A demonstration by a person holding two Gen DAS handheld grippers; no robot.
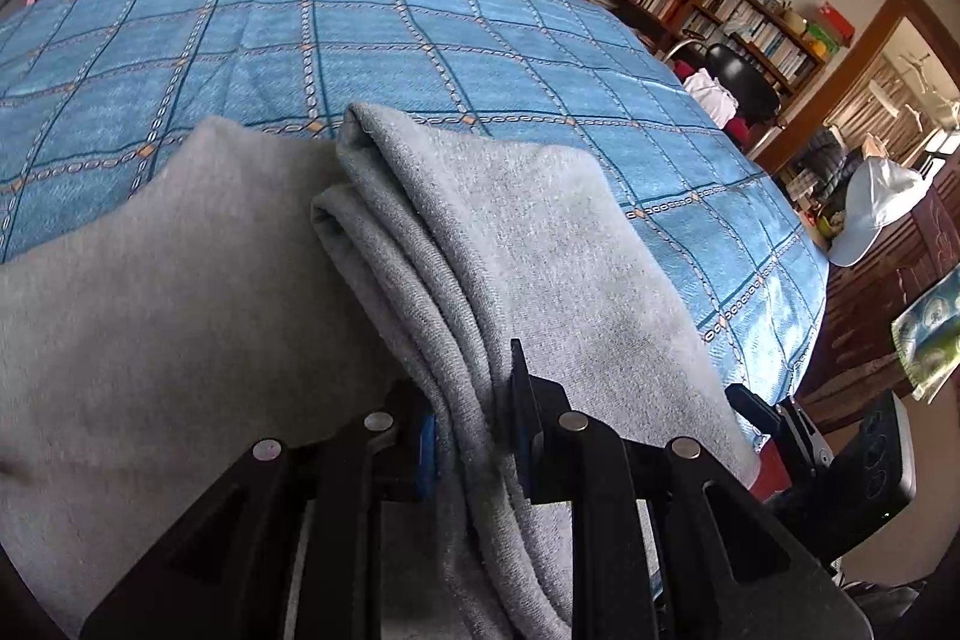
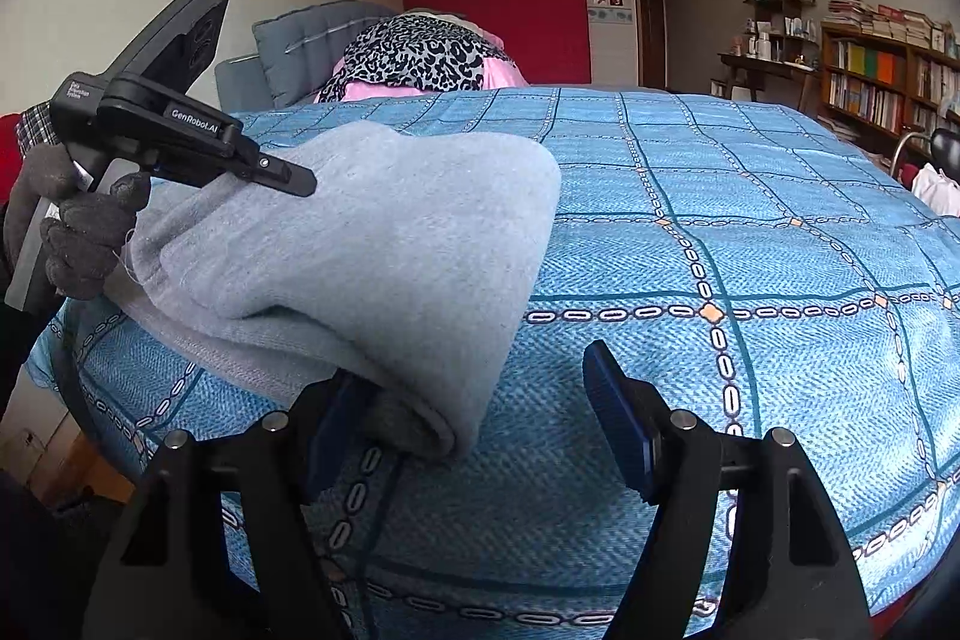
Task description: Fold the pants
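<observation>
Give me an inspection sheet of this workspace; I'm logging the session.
Surface: blue plaid bedspread, smooth.
Job's things: grey knit pants, folded in layers near the bed edge.
Clutter: leopard-print cloth on pink bedding at the far end.
Grippers: left gripper shut on the pants' folded edge; right gripper open beside the pants.
Cables: nothing seen.
Surroundings: wooden bookshelf, red wardrobe panel.
</observation>
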